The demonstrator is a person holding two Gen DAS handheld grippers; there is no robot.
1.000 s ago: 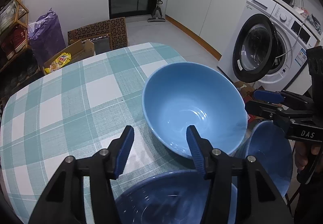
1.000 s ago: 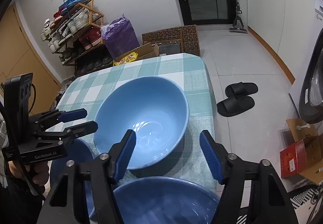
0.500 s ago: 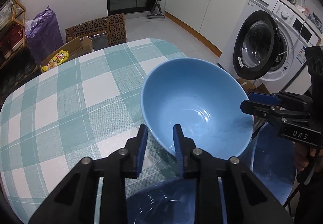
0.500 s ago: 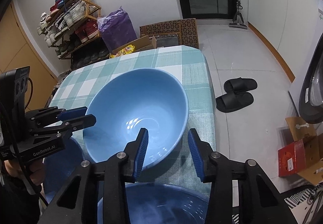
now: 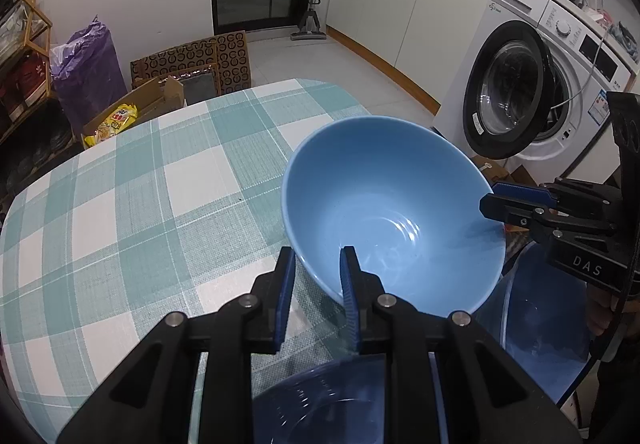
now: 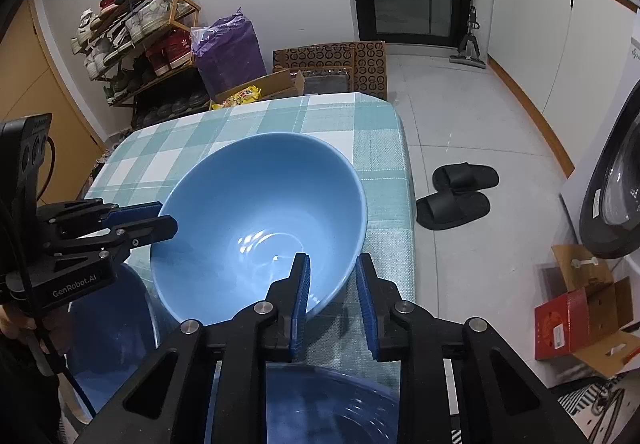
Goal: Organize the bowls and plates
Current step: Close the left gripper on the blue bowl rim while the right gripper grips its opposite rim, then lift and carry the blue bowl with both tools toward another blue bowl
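A large light blue bowl [image 5: 392,220] is held tilted just above the checked tablecloth [image 5: 152,204]. My left gripper [image 5: 317,276] is shut on its near rim. My right gripper [image 6: 330,284] is shut on the opposite rim of the same bowl [image 6: 260,220]. Each gripper shows in the other's view, the right one [image 5: 492,200] at the bowl's right edge, the left one [image 6: 164,220] at its left edge. A darker blue translucent bowl [image 5: 540,324] sits lower right, and another [image 5: 320,404] under my left gripper.
The table's right edge [image 6: 404,204] drops to the tiled floor with black slippers [image 6: 456,192]. A washing machine [image 5: 520,92] with open door stands right. Cardboard boxes [image 5: 160,100] and a purple bag [image 5: 88,72] lie beyond the table's far end. A shoe rack [image 6: 136,32] stands by the wall.
Both grippers went from wide open to shut on the light blue bowl's rim. The bowl has since been tipped and raised slightly off the cloth.
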